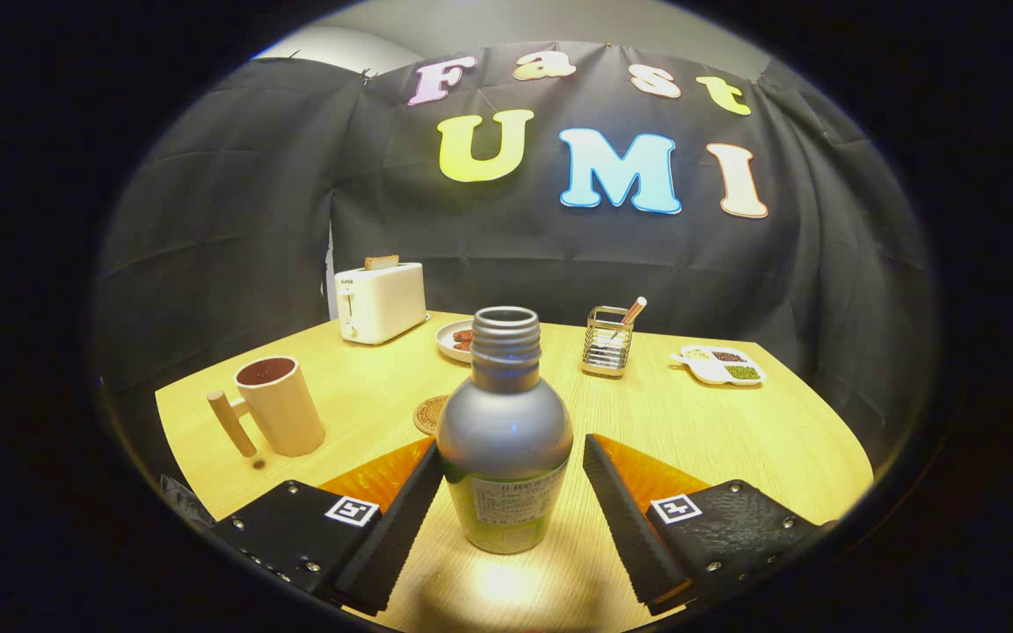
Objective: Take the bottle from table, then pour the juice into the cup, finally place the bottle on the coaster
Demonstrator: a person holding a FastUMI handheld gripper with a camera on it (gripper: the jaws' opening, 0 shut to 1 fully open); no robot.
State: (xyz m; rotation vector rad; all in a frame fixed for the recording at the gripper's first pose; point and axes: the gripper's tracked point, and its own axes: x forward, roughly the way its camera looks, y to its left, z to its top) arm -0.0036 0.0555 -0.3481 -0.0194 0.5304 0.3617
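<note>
My gripper (506, 479) stood released, fingers either side of the uncapped bottle (505, 431) mid-tabletop (735, 431); I judged an uneven squeeze could topple it, spilling juice.

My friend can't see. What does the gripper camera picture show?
A silver bottle, cap off, stands on a wooden table between the open gripper fingers. Beyond it lie a round coaster and a cup.

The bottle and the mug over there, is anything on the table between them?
In the gripper view, bare table lies between bottle and mug. The coaster sits behind the bottle. The tool is open around the bottle.
</note>
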